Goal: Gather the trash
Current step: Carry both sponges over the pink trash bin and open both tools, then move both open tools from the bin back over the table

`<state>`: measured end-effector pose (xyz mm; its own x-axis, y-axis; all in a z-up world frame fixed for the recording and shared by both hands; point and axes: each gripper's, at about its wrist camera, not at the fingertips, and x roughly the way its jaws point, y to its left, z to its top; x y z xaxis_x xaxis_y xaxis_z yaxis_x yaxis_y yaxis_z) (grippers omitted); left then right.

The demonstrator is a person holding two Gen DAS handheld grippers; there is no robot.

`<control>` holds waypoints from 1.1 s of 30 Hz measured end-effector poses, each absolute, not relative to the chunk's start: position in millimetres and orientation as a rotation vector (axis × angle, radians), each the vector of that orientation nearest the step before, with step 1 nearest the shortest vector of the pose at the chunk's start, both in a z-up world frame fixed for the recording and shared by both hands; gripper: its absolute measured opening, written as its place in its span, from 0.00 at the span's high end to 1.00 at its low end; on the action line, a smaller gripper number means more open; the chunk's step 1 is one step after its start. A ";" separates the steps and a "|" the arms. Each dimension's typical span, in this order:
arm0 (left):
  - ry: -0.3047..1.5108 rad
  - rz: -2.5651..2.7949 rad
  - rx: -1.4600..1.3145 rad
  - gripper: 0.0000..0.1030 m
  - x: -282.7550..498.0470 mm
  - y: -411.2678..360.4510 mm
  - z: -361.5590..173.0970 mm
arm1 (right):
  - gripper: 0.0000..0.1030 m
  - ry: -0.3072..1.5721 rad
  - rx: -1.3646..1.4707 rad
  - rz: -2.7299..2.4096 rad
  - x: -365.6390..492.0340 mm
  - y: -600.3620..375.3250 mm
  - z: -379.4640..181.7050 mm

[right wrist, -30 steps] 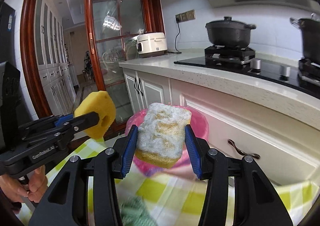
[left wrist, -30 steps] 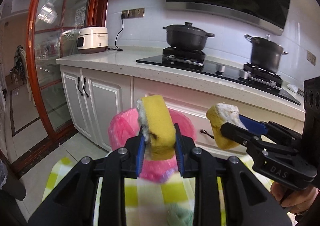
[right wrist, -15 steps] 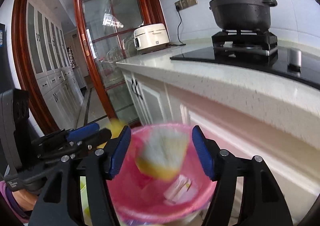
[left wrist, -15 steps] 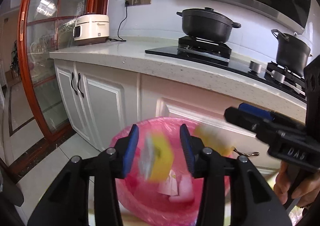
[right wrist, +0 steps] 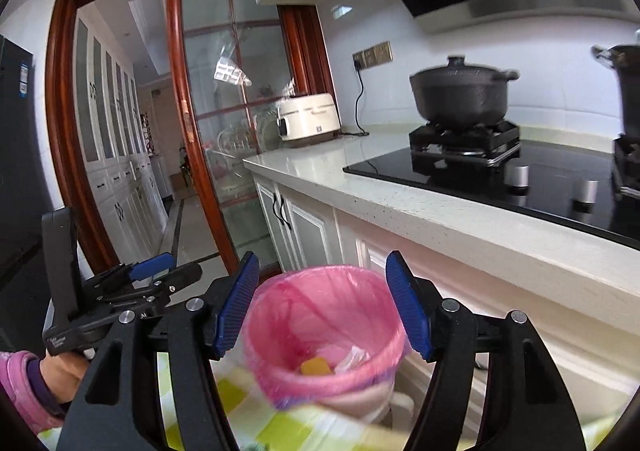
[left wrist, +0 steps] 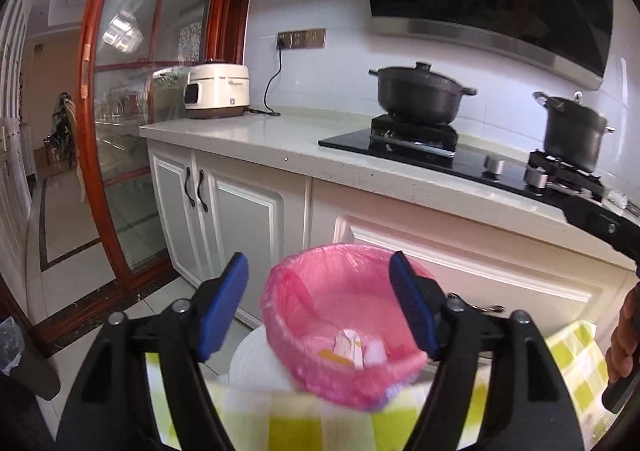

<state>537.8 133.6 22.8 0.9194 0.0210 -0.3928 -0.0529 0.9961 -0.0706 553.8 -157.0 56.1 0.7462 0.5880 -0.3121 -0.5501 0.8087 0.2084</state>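
A bin with a pink liner (left wrist: 320, 299) stands past the edge of a yellow-checked tablecloth (left wrist: 280, 427); it also shows in the right wrist view (right wrist: 280, 307). A yellow sponge (right wrist: 317, 366) and pale scraps (left wrist: 352, 345) lie inside it. My left gripper (left wrist: 320, 307) is open and empty above the bin's near rim. My right gripper (right wrist: 322, 305) is open and empty over the bin too. The left gripper also shows at the left of the right wrist view (right wrist: 160, 271).
A white counter (left wrist: 280, 143) with cabinets (left wrist: 224, 219) runs behind the bin. On it are a rice cooker (left wrist: 216, 95), a black hob (left wrist: 420, 147) and two dark pots (left wrist: 420, 93). A glass sliding door (left wrist: 120, 131) is at the left.
Both grippers held sponges a second ago. Both opened over the bin and the sponges dropped in. The jaws now stand wide and empty.
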 end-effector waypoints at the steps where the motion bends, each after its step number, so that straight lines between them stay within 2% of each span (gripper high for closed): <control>1: 0.400 0.036 -0.085 0.27 519.7 131.5 28.0 | 0.38 0.375 0.113 0.622 539.8 -163.5 59.2; 7: 0.360 0.043 -0.085 0.15 432.6 112.5 44.0 | 0.37 0.363 0.115 0.573 463.7 -189.4 66.3; 12: 0.350 0.044 -0.104 0.07 367.7 96.6 42.4 | 0.32 0.383 0.117 0.541 395.4 -200.1 54.6; 24: 0.408 0.103 -0.097 0.06 244.0 70.4 -14.2 | 0.28 0.472 0.061 0.505 266.6 -198.0 -15.6; 33: 0.475 0.109 -0.035 0.06 205.5 56.0 -53.9 | 0.27 0.564 0.075 0.495 238.2 -195.7 -60.1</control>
